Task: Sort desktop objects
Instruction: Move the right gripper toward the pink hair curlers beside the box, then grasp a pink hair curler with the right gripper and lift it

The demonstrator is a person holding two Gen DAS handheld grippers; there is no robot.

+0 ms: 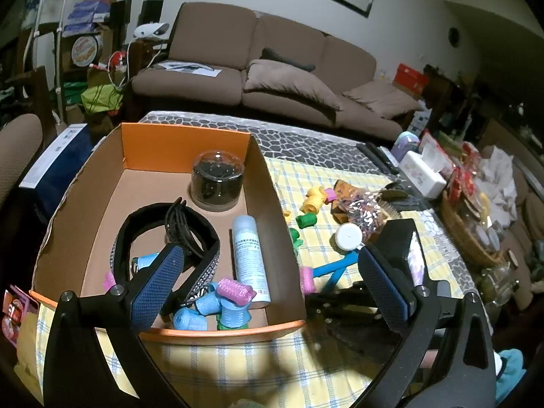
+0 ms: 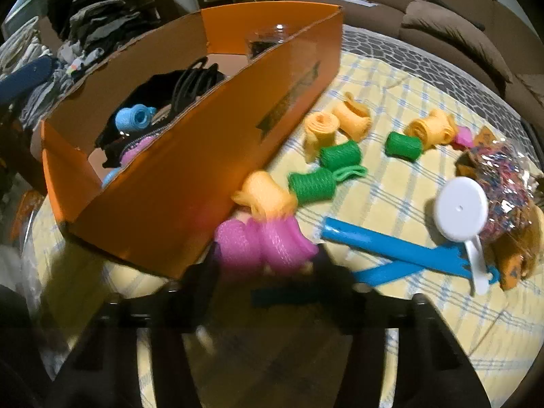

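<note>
Grip check first: right gripper [image 2: 268,272] closed tight, seemingly pinching pink curler [image 2: 261,244] down on checked cloth [image 2: 391,183], just beside orange box [image 2: 153,210] outer wall. Blurred, so hard to judge how deep the hold is. Lift straight up until clear of the rim, carry over the wall, then release low among the other curlers. Mind the yellow curler [image 2: 265,197] touching it; could drag along. Left gripper [image 1: 268,255] spread wide, empty, hovering over the box's near end. Inside the box: domed jar [image 1: 217,183] of dark bits, black headband [image 1: 142,224], white spray bottle [image 1: 250,258], blue curlers [image 1: 190,318]. Green curlers [image 2: 312,183] not yet boxed.
</note>
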